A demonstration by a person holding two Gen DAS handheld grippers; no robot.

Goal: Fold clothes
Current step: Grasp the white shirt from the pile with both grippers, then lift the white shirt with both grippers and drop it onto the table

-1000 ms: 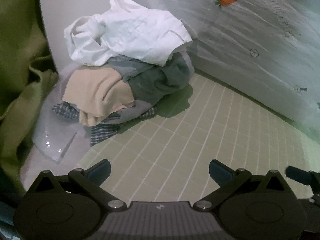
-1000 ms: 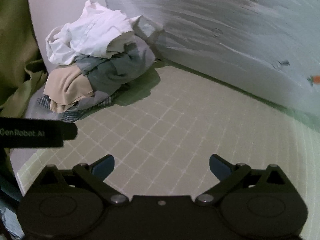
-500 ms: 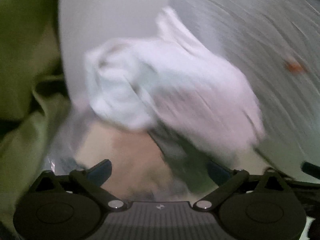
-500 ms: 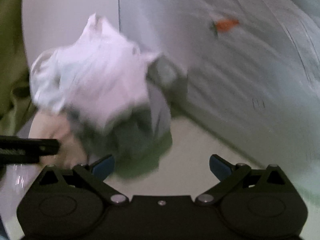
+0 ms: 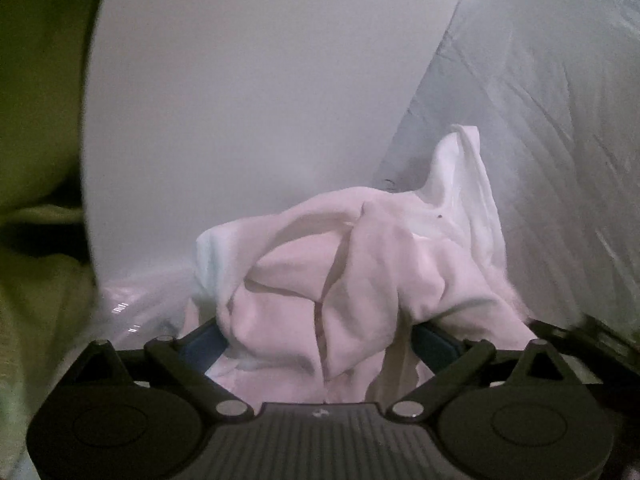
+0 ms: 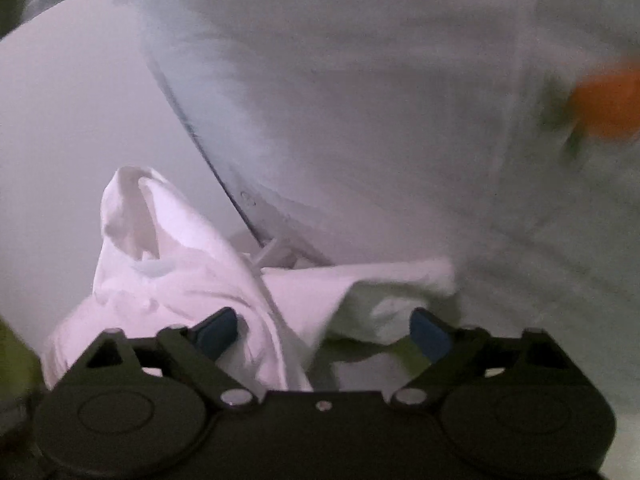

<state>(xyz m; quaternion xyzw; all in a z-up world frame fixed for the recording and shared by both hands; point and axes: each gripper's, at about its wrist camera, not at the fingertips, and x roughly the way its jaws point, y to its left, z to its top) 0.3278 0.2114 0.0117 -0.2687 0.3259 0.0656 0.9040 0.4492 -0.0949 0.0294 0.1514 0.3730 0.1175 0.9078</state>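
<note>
In the corner where the wall point(image 5: 240, 100) meets a carrot-print sheet point(image 5: 560, 120), a white garment point(image 5: 340, 280) lies crumpled and unfolded. Both grippers reach into it. The left gripper point(image 5: 316, 336) stands wide with cloth bunched between its fingers, not yet pinched. The right gripper point(image 6: 324, 328), whose jaws have just been closing a little, is also wide over a fold of the garment. Judging by this, the folding has hardly begun: pick-up, spreading and every fold remain.
</note>
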